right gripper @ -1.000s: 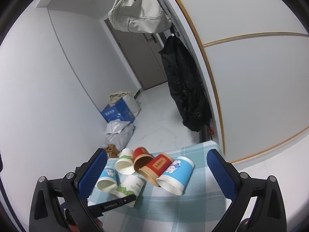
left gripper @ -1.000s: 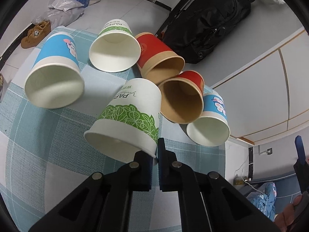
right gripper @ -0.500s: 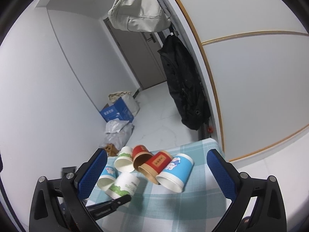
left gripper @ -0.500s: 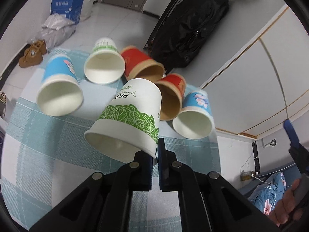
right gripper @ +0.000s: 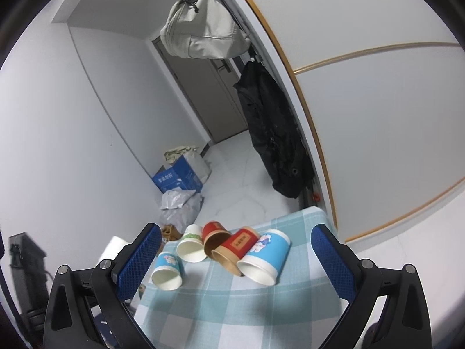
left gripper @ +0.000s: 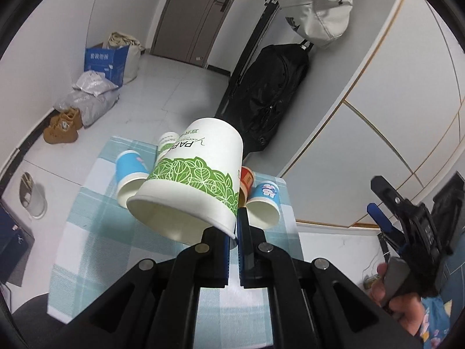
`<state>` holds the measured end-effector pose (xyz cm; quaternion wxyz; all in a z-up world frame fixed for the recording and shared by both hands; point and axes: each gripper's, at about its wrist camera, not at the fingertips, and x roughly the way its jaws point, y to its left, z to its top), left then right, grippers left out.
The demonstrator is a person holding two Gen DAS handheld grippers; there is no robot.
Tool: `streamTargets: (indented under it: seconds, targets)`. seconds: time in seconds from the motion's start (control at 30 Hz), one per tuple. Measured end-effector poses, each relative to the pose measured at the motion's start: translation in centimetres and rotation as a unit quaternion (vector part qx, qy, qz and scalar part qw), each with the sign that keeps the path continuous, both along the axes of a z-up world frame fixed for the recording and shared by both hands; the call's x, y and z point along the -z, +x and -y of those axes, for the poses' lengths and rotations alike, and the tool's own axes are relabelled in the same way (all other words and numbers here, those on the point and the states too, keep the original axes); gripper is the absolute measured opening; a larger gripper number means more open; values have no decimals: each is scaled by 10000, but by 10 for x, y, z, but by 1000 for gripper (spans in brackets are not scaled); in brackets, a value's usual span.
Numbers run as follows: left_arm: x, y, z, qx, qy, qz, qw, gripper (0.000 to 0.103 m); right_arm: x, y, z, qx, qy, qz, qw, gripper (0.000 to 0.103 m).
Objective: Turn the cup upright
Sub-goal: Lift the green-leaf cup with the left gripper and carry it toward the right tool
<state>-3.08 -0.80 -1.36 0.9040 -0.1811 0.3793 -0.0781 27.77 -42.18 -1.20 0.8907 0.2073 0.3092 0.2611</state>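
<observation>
My left gripper is shut on the rim of a white paper cup with green leaves and holds it high above the table, its mouth facing the camera and down. My right gripper is open and empty above the table's near side; it also shows in the left wrist view, held in a hand. Several cups lie on their sides on the checked tablecloth: a small blue cup, a white and green cup, two red cups and a larger blue cup.
The table's far edge meets a wall panel on the right. Beyond it are a black coat, a grey bag, a blue box, plastic bags and shoes on the floor.
My left gripper has lifted the green leaf cup well up off the table and the lying cups have dropped far below it. The right gripper has barely moved.
</observation>
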Motion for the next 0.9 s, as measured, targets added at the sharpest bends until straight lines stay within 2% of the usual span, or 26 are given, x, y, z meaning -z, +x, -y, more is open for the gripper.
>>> streamTargets:
  seconds: [0.17,0.3,0.5,0.63,0.9]
  targets:
    - [14,-17,-9,-237,-179,-65,9995,1,-2,-8,3,-19,129,74,9999,103]
    - [22,-26,-11,-340,-153,-112,9992,1,-3,-17,4,-51,138,188,9997,103]
    - [48,-37,-5,-318,-128,-413,9986,1,-1,-28,0,-105,-42,211,9997,103]
    - [74,-29,-3,-274,-125,-773,9965,1,1,-34,2,-110,-88,173,9998,103]
    - [94,-17,-4,-158,-31,-933,9955,1,5,-39,1,-139,-141,145,9997,103]
